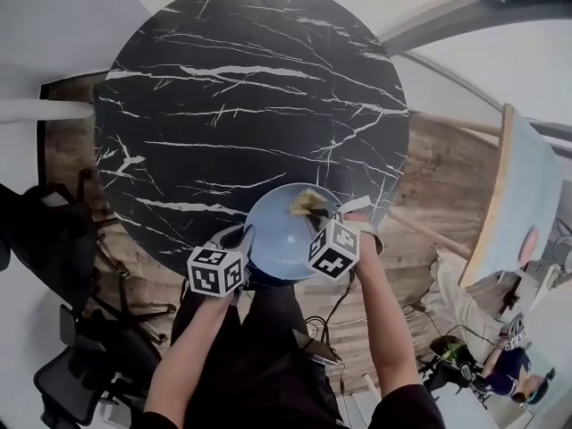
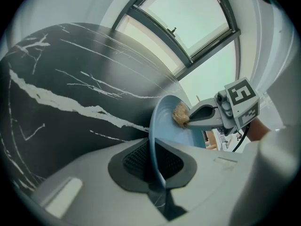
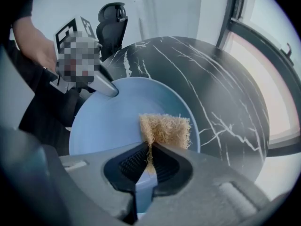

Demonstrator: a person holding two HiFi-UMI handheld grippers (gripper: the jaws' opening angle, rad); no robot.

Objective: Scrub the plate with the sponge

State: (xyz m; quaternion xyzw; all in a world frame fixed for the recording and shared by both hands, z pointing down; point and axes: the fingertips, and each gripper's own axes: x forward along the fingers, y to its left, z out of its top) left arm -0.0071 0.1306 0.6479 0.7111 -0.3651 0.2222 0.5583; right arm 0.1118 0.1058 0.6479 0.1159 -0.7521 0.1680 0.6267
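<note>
A light blue plate [image 1: 277, 239] sits at the near edge of the round black marble table [image 1: 250, 105]. My left gripper [image 1: 239, 244] is shut on the plate's near-left rim; in the left gripper view the plate [image 2: 162, 121] stands edge-on between the jaws. My right gripper [image 1: 329, 214] is shut on a tan fibrous sponge [image 1: 308, 202], which rests on the plate's far-right part. In the right gripper view the sponge [image 3: 165, 130] sticks out past the jaws over the plate [image 3: 113, 121]. The left gripper view also shows the sponge [image 2: 180, 114] pressed against the plate's face.
The table top beyond the plate is bare black marble with white veins. A black office chair [image 3: 112, 20] stands past the table's far side in the right gripper view. A tilted wooden-edged board [image 1: 514, 195] stands to the right, and a wood floor lies around the table.
</note>
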